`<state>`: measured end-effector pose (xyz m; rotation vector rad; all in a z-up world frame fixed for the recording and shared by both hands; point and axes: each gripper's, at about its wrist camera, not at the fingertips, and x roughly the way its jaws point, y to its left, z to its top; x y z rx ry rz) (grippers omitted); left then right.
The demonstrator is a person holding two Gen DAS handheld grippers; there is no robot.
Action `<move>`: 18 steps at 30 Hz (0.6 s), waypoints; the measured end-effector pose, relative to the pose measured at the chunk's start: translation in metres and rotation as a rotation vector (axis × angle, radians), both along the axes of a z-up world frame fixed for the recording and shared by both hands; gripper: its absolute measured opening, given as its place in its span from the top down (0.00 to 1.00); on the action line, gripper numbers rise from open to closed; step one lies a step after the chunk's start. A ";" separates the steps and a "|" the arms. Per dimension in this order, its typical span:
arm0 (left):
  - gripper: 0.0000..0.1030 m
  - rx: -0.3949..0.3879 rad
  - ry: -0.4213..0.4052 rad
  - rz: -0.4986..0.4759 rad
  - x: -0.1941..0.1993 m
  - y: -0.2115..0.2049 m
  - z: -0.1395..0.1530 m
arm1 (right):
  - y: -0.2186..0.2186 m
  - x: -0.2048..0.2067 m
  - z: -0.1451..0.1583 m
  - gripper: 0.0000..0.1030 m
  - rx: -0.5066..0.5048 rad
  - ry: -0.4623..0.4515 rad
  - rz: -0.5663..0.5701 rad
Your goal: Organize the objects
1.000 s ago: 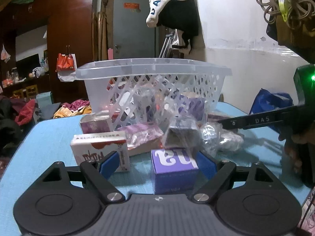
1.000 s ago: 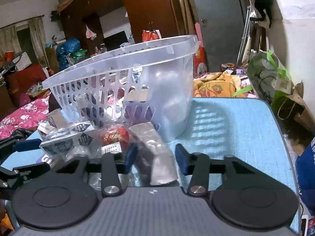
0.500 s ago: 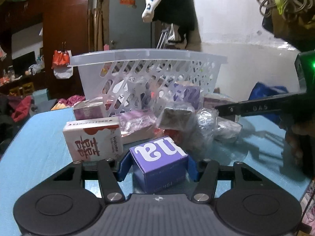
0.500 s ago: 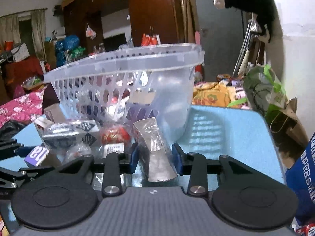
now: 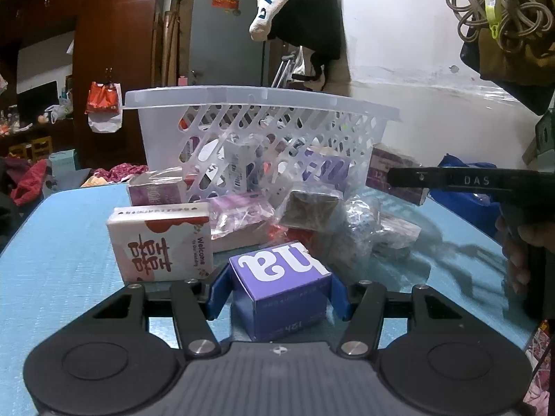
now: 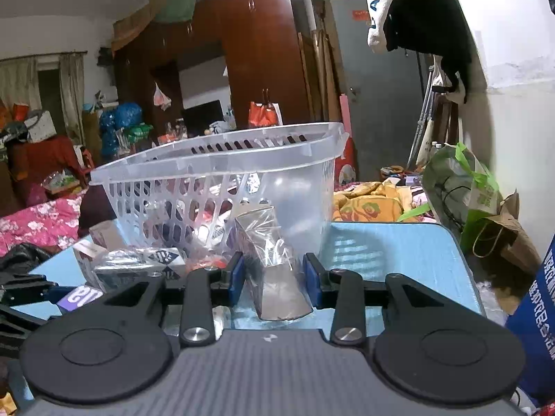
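At the bottom centre of the left wrist view, a purple box [image 5: 281, 291] is clamped between the blue pads of the left gripper [image 5: 277, 293]. It is judged light and stiff, best held by its flat side faces; white lettering is printed on its top. In the right wrist view, low in the centre, a silvery foil-wrapped packet [image 6: 274, 270] is gripped by the right gripper [image 6: 274, 279]; its crinkly wrap is judged slippery and crushable. Behind both, across mid-frame, a translucent slotted basket [image 5: 260, 98] is seen on the blue table [image 5: 52, 242], partly filled.
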<state>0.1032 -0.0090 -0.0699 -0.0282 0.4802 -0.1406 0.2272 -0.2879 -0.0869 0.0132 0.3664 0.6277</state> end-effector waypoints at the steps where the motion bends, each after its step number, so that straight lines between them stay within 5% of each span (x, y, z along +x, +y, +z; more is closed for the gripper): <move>1: 0.40 -0.001 0.002 -0.002 0.001 0.000 0.000 | 0.000 0.000 0.000 0.61 0.003 -0.001 0.003; 18: 0.40 -0.031 0.003 -0.029 0.002 0.000 -0.002 | 0.005 -0.003 -0.001 0.61 -0.026 -0.016 0.011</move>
